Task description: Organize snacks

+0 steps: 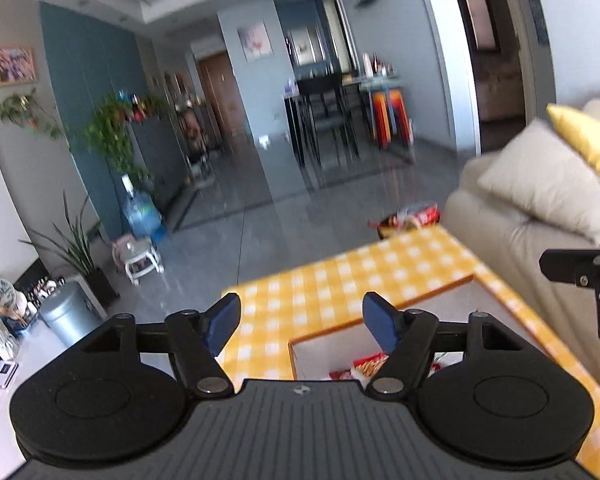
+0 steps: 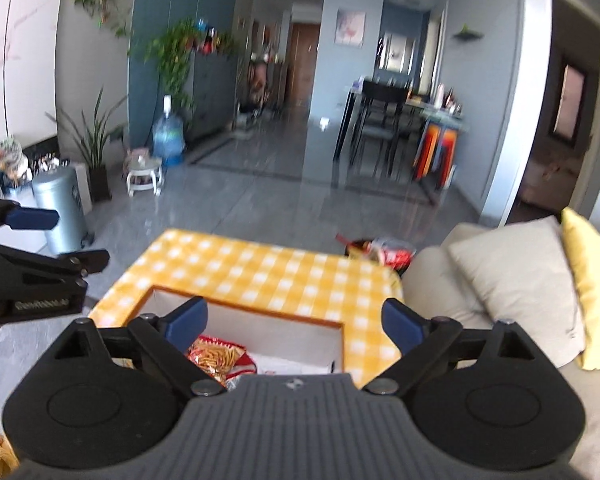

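Red-wrapped snacks (image 2: 380, 250) lie past the table's (image 2: 260, 268) far right corner beside the sofa (image 2: 440, 280), nearer the right gripper (image 2: 296, 320) than the left gripper (image 1: 300, 320), both spread and holding nothing, above the box (image 2: 292, 330) already holding a snack bag (image 2: 218, 356).

A snack bag (image 2: 216, 356) lies in the box (image 2: 284, 332) on the table (image 2: 260, 268), the sofa (image 2: 500, 280) right of it.
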